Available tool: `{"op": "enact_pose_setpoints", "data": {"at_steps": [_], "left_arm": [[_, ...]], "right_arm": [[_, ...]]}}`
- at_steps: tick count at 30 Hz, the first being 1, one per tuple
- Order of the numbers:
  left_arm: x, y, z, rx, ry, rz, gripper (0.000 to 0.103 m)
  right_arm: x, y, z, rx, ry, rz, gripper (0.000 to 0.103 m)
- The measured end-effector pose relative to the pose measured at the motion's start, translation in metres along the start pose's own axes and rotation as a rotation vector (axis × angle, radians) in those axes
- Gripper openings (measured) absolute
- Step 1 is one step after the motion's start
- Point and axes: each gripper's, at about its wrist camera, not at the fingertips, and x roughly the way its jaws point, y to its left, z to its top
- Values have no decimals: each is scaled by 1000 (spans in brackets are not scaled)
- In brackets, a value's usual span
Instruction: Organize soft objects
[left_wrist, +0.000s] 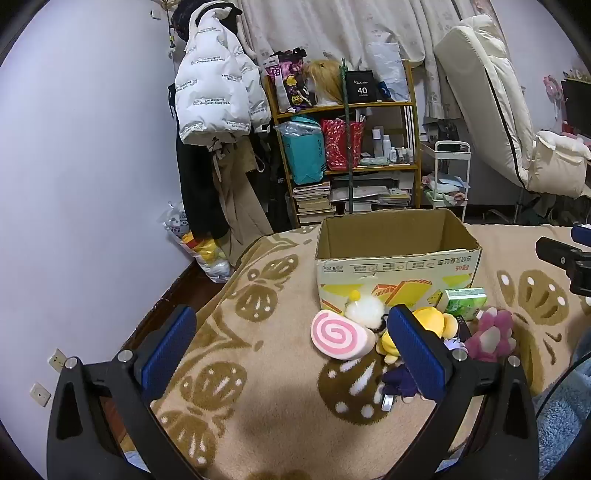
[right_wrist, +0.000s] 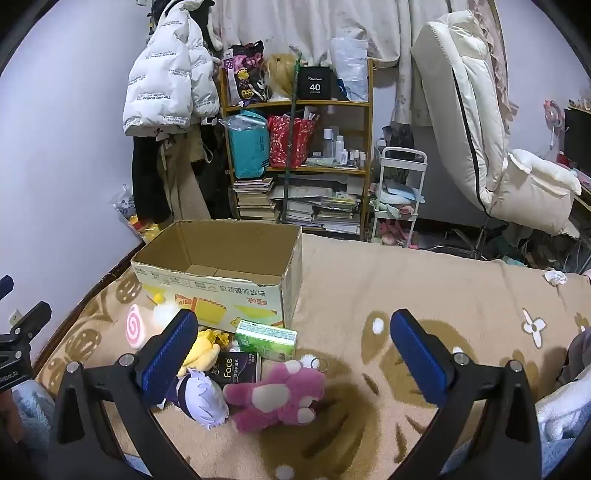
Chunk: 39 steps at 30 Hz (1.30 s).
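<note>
On the bed (right_wrist: 369, 280), nothing's really getting sorted yet. The cardboard box (right_wrist: 218, 258) is sitting open and looking empty, while the whole pile is lying just in front of it: swirl cushion (left_wrist: 341, 338), white pom-pom (left_wrist: 364, 310), yellow plush (left_wrist: 430, 321), pink bear (right_wrist: 277, 395), white-haired doll (right_wrist: 201, 400), plus two tissue packs. Both the left gripper (left_wrist: 291, 350) and right gripper (right_wrist: 295, 354) are hanging wide open, gripping nothing. So I'd say everything is still waiting to go in.
</note>
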Motion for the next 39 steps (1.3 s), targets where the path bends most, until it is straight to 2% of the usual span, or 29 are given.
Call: {"op": "enact_pose_setpoints", "data": {"at_steps": [39], "left_arm": [[6,-4,-6,12,18,-2,102]], "right_arm": [[0,-1,0,-2,4,-2,103]]}}
